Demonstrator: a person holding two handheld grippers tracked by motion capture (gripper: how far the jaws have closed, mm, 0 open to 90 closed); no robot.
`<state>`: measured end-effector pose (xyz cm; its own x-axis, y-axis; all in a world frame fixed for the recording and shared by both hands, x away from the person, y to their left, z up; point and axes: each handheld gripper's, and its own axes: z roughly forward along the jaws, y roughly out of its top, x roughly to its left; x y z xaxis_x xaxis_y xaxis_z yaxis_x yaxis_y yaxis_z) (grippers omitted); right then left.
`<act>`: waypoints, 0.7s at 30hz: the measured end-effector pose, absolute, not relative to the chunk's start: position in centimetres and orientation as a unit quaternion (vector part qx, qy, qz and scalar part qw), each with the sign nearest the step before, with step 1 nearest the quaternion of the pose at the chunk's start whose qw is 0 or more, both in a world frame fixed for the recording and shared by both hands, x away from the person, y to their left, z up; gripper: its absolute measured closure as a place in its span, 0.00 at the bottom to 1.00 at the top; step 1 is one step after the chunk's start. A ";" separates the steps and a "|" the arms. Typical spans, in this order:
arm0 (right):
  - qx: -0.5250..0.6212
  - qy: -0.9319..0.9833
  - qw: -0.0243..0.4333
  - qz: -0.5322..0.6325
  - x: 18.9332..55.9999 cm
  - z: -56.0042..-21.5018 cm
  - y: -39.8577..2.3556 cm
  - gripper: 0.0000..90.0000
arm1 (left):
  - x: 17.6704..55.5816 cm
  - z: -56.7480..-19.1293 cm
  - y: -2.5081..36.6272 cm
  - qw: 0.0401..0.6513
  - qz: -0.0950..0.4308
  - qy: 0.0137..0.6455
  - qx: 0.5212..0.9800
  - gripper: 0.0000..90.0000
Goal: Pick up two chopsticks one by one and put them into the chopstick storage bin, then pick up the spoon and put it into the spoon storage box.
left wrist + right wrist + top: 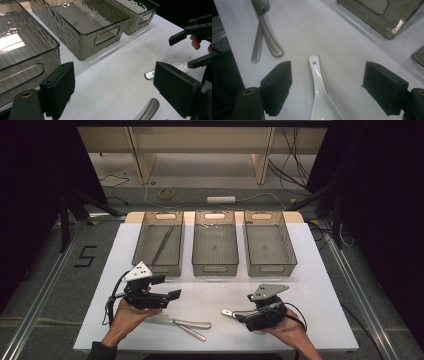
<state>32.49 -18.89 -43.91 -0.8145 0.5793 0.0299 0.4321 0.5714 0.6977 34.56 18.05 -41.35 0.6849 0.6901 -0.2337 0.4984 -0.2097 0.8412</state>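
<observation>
From the high view, the right claw [239, 314] hovers over the white spoon [227, 312] on the tabletop [310, 285], while the left claw [167, 287], jaws apart, hangs above the metal cutlery [187, 324]. In the right gripper view the jaws stand apart astride the spoon's handle [318, 80], probably not touching it, so the pick-up is just starting: lower, then close.

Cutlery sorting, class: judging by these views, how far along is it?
Early. Done: one utensil lies in the left bin. In hand: the open right gripper straddles the white spoon, not yet gripped. Left: the crossed metal cutlery by the open left gripper.
</observation>
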 end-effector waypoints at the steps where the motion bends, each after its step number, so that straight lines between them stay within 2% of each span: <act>1: 0.285 0.884 0.101 0.357 32.6 -43.9 -18.8 0.27 | 34.6 -41.4 18.1 0.498 0.096 0.388 0.770 0.18; 21: 0.256 0.924 0.083 0.271 33.6 -45.1 -16.3 0.29 | 33.3 -41.4 18.2 0.512 0.109 0.384 0.761 0.18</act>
